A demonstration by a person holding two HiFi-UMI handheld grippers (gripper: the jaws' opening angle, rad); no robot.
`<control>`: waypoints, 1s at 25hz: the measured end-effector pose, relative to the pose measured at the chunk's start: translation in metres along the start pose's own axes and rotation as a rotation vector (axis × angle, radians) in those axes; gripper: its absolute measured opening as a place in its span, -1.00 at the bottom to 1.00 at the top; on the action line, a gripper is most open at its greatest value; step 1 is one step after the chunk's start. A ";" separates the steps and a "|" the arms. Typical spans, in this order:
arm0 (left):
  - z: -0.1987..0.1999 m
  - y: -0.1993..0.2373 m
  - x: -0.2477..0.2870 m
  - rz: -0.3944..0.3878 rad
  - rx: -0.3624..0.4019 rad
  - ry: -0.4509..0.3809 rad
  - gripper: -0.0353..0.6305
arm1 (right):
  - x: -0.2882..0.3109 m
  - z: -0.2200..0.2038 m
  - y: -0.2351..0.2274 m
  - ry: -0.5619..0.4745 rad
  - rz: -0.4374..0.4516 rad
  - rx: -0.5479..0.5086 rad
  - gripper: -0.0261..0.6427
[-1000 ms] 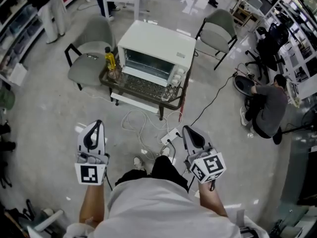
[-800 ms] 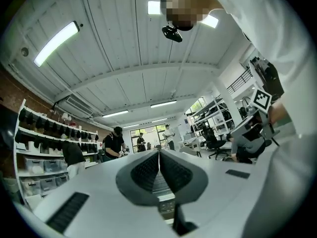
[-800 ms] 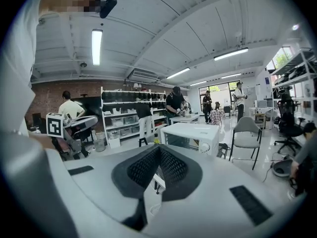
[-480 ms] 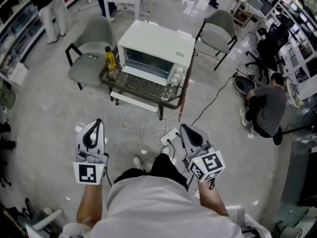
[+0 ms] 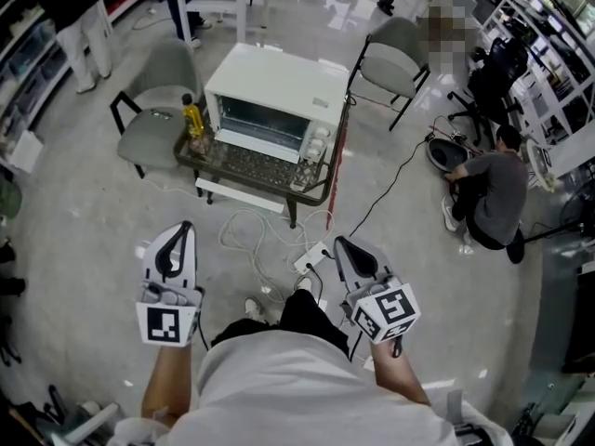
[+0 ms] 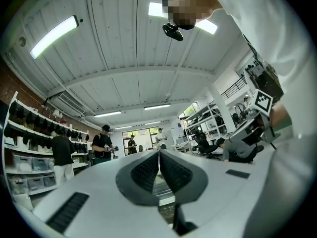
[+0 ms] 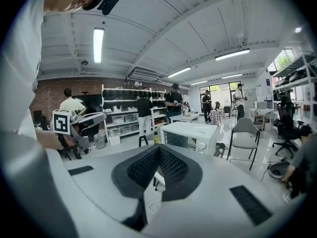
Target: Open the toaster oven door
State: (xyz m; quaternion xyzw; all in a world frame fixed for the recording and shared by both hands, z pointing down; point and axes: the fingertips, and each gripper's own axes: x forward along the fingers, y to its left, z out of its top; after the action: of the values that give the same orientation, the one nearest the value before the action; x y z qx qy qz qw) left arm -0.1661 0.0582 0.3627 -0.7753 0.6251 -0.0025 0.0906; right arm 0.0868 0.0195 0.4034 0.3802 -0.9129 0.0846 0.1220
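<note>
White and boxy, the toaster oven (image 5: 279,86) is sitting on a low dark table (image 5: 244,167) with its glass front facing the person. Its door is looking shut, so the task is reading as not yet begun: the approach, the grip on the handle (too small to make out) and the pull downward are all waiting to be done. Both tongs are hanging well short of the oven, over the floor on its near side. The left tongs (image 5: 184,229) are pressed fully together with nothing between them, and the right tongs (image 5: 342,242) are likewise closed and empty, so either would be needing to open before taking the handle. Between the oven and the person, white cables (image 5: 253,235) and a power strip (image 5: 316,255) are lying on the floor, likely posing a snag for feet on the way in. A yellow bottle (image 5: 192,119) is standing just beside the oven's left front corner, crowding that side. A grey chair (image 5: 153,133) is standing to the oven's left and a second chair (image 5: 395,54) beyond its right side. The table strip in front of the oven is seeming to leave room for the door to swing down.
</note>
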 end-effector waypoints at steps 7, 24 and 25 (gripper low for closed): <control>-0.003 -0.001 -0.003 -0.001 -0.006 0.006 -0.83 | -0.001 -0.003 0.002 0.000 0.003 0.000 -0.86; -0.010 -0.005 -0.003 -0.024 -0.023 0.015 -0.83 | -0.002 -0.001 0.010 -0.006 -0.009 -0.044 -0.86; -0.012 -0.006 -0.003 -0.028 -0.028 0.015 -0.83 | -0.004 -0.001 0.010 -0.005 -0.014 -0.045 -0.86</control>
State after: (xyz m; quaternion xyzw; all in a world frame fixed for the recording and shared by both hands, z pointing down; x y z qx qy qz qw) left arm -0.1623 0.0603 0.3758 -0.7851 0.6148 -0.0007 0.0752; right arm 0.0825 0.0289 0.4029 0.3839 -0.9122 0.0621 0.1288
